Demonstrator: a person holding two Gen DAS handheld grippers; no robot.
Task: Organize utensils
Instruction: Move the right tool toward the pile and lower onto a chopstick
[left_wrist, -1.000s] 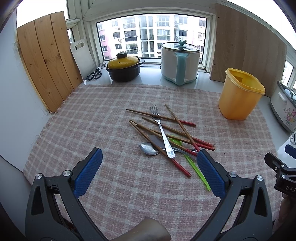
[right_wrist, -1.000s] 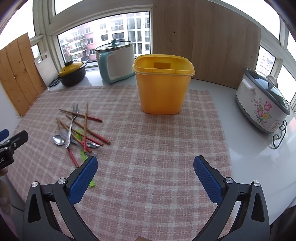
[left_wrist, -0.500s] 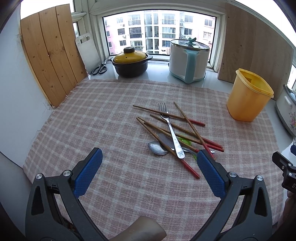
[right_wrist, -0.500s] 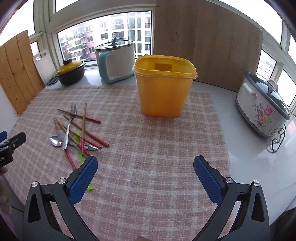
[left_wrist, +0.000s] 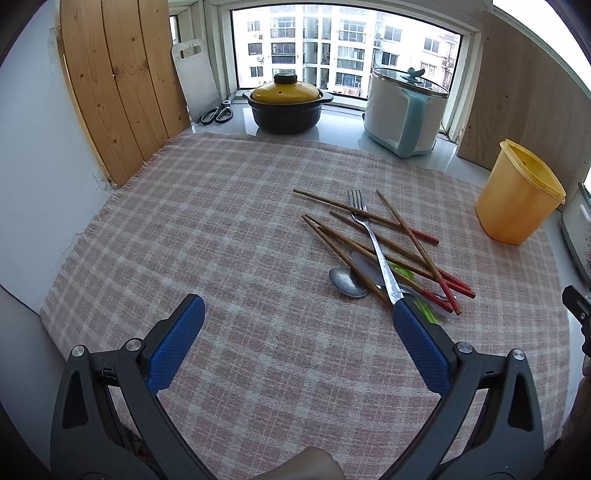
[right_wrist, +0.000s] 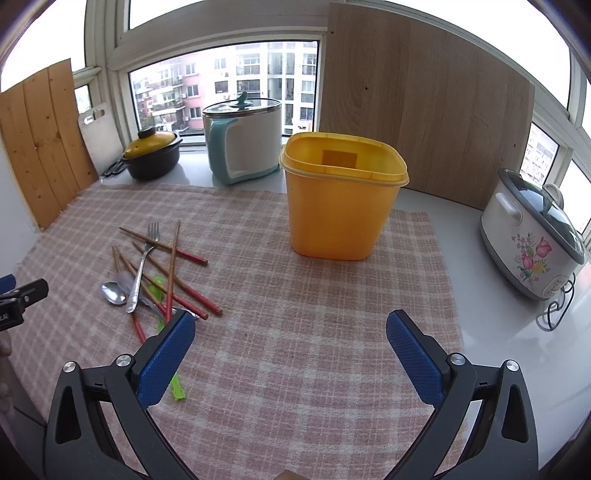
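Daylight from the window falls on our checked tablecloth (left_wrist: 229, 236). Since a second ago we've drawn our left tongs (left_wrist: 297, 341) back and leftward; both they and the right tongs (right_wrist: 290, 354) gape empty. Utensils (left_wrist: 384, 254) lie piled beside the yellow bin (right_wrist: 341, 206), untouched. No legible writing.

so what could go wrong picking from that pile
The fork lies across crossed chopsticks, so lifting it may drag or scatter them. The spoon is partly buried under chopsticks, so a grab there may catch several at once. The yellow bin looks light and could tip if the right gripper bumps it.
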